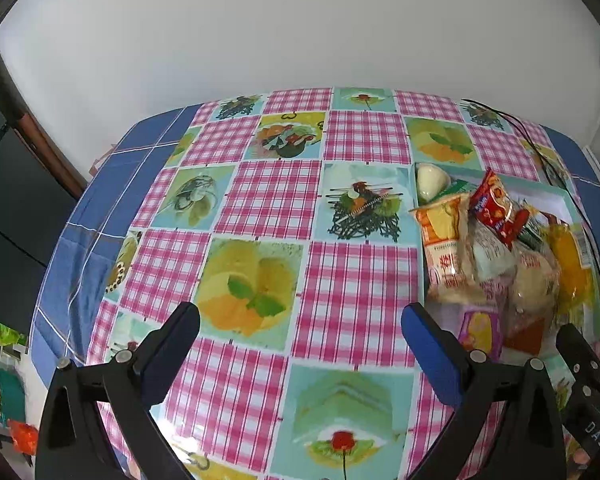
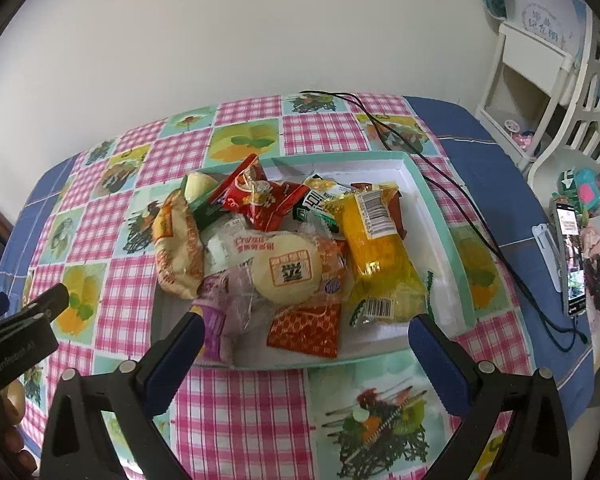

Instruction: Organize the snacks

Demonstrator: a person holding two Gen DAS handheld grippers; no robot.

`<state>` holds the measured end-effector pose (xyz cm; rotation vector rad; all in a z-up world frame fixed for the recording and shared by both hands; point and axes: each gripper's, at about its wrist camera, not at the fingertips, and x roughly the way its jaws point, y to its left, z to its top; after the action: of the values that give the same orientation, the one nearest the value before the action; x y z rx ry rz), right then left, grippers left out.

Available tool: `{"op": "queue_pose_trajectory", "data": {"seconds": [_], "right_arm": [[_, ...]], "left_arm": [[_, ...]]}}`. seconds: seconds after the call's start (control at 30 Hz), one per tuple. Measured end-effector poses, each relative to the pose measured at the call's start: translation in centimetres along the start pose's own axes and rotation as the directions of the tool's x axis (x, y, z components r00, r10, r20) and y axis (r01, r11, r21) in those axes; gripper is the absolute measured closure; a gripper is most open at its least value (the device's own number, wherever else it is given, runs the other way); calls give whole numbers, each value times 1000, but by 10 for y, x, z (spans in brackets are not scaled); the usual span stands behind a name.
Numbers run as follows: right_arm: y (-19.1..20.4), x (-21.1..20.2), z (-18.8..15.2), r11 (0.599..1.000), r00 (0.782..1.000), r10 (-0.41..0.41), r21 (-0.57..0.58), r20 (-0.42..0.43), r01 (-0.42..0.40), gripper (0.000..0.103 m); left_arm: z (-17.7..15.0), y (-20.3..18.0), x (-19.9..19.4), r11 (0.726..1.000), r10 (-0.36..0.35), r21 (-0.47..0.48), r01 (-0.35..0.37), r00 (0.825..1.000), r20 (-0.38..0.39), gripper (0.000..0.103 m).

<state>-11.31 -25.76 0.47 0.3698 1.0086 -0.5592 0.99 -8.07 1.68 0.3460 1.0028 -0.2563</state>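
A shallow white box with a teal rim (image 2: 436, 216) lies on the patterned tablecloth and holds a heap of wrapped snacks. Among them are a red packet (image 2: 256, 196), a yellow packet with barcodes (image 2: 376, 248), a round pale cake (image 2: 286, 274) and an orange-and-white packet (image 2: 176, 248). My right gripper (image 2: 306, 334) hovers open just in front of the box's near rim, nothing between its fingers. In the left wrist view the box (image 1: 556, 196) and its snacks (image 1: 496, 248) sit at the right. My left gripper (image 1: 300, 322) is open over bare tablecloth, left of the box.
A black cable (image 2: 440, 176) runs across the table behind and to the right of the box. A phone on a stand (image 2: 570, 256) and small clutter sit at the right table edge. A white shelf unit (image 2: 540, 80) stands beyond. The wall is close behind the table.
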Motion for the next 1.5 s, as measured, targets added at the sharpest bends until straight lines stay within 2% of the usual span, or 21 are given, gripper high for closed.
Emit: {"op": "queue_pose_trajectory", "data": {"seconds": [0.33, 0.6, 0.9, 1.5], "right_arm": [[4, -22, -26, 1000, 1000, 3, -11, 19, -3, 0], [6, -34, -42, 1000, 999, 24, -13, 30, -24, 0], [4, -41, -55, 1000, 999, 18, -11, 34, -18, 0], [3, -41, -54, 1000, 999, 22, -12, 36, -22, 0]], "left_arm": [[-24, 4, -22, 999, -23, 24, 22, 999, 41, 2], [-43, 12, -33, 999, 4, 42, -7, 998, 57, 2], [-55, 25, -33, 1000, 12, 22, -13, 999, 36, 2], [-55, 27, -25, 999, 3, 33, -3, 1000, -12, 2]]}}
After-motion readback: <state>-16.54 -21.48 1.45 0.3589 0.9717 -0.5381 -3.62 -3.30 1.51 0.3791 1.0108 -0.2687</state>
